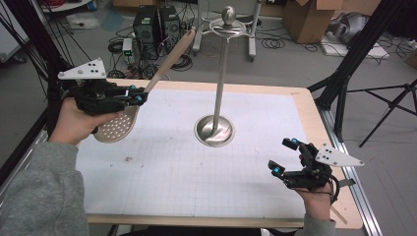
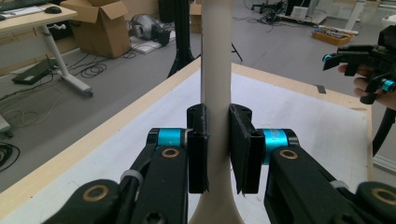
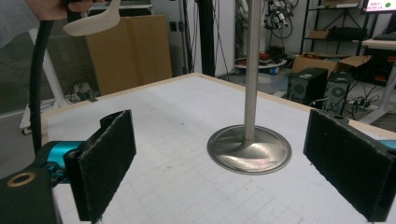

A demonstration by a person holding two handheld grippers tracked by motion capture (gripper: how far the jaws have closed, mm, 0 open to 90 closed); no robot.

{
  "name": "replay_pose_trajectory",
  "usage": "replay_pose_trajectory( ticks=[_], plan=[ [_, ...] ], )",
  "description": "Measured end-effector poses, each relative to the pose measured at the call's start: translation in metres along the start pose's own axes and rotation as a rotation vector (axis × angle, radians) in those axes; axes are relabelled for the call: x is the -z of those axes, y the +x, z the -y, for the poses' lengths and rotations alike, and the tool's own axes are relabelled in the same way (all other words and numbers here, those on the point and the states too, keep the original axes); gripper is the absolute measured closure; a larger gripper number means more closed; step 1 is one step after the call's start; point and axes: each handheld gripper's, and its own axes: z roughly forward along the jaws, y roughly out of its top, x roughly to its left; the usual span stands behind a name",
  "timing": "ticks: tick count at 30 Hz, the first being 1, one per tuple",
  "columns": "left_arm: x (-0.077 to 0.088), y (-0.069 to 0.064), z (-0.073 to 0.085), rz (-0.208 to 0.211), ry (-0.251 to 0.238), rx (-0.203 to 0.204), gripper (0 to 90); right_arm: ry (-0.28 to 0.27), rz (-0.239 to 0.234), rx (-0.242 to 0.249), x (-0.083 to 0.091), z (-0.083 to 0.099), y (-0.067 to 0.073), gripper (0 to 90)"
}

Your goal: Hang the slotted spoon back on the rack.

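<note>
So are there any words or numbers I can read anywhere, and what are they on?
None can be read.
Screen at the top right of the right gripper view: some marks, too small and blurred to read.
Cardboard boxes, slotted spoon and metal stand: no print visible.

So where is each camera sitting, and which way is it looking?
High view: above the person's side, looking forward and down on the table; both forearms, left gripper and right gripper show.
Left gripper view: on the left gripper, looking along the spoon handle it grips; the other hand shows top right.
Right gripper view: on the open right gripper, facing the metal stand.
The high and right gripper views share the stand.
</note>
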Motion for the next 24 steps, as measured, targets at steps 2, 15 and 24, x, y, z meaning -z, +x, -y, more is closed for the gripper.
replay_pose_trajectory(
  ticks=[2, 15, 24],
  plan=[
    [-0.003, 0.0, -0.001, 0.002, -0.005, 0.006, 77.6, 0.001, -0.002, -0.003, 0.0, 0.0, 0.0, 8.2],
    [-0.017, -0.001, -0.009, 0.005, 0.006, 0.011, 77.7, -0.015, -0.001, -0.011, 0.005, 0.0, -0.001, 8.2],
    [-0.019, -0.001, -0.009, -0.001, 0.008, 0.002, 77.7, -0.018, 0.002, -0.01, 0.006, 0.0, -0.002, 8.2]
  ],
)
